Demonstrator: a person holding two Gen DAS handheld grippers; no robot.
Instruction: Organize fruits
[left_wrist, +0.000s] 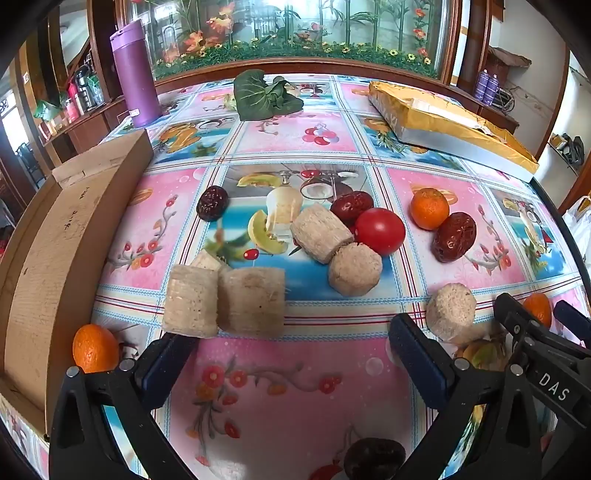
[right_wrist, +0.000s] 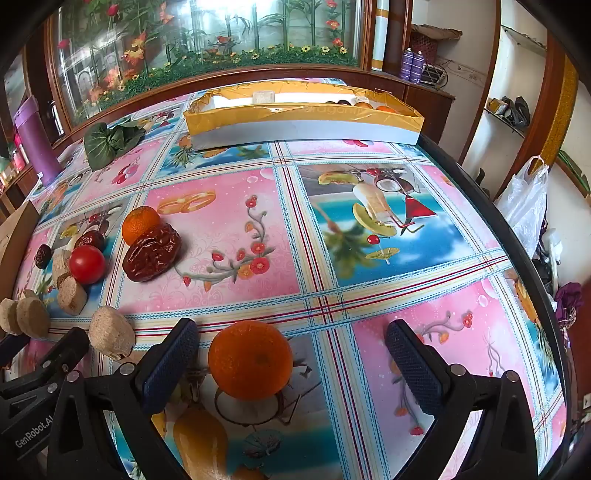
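Note:
Fruit lies scattered on the flowered tablecloth. In the left wrist view, several beige cane pieces (left_wrist: 253, 301) sit around a red tomato (left_wrist: 380, 230), red dates (left_wrist: 454, 236) and an orange (left_wrist: 430, 208). My left gripper (left_wrist: 291, 362) is open over bare cloth, with another orange (left_wrist: 95, 349) beside its left finger. My right gripper (right_wrist: 291, 363) is open low over the table. An orange (right_wrist: 251, 360) rests on the cloth between its fingers, nearer the left one and untouched. A yellow-lined box (right_wrist: 303, 118) at the far edge holds some fruit.
A curved wooden box (left_wrist: 55, 258) stands on the left of the table. A purple bottle (left_wrist: 135, 74) and a green leafy vegetable (left_wrist: 266, 96) stand at the back. The table's dark edge (right_wrist: 517, 236) runs along the right, with a white plastic bag (right_wrist: 524, 206) beyond it.

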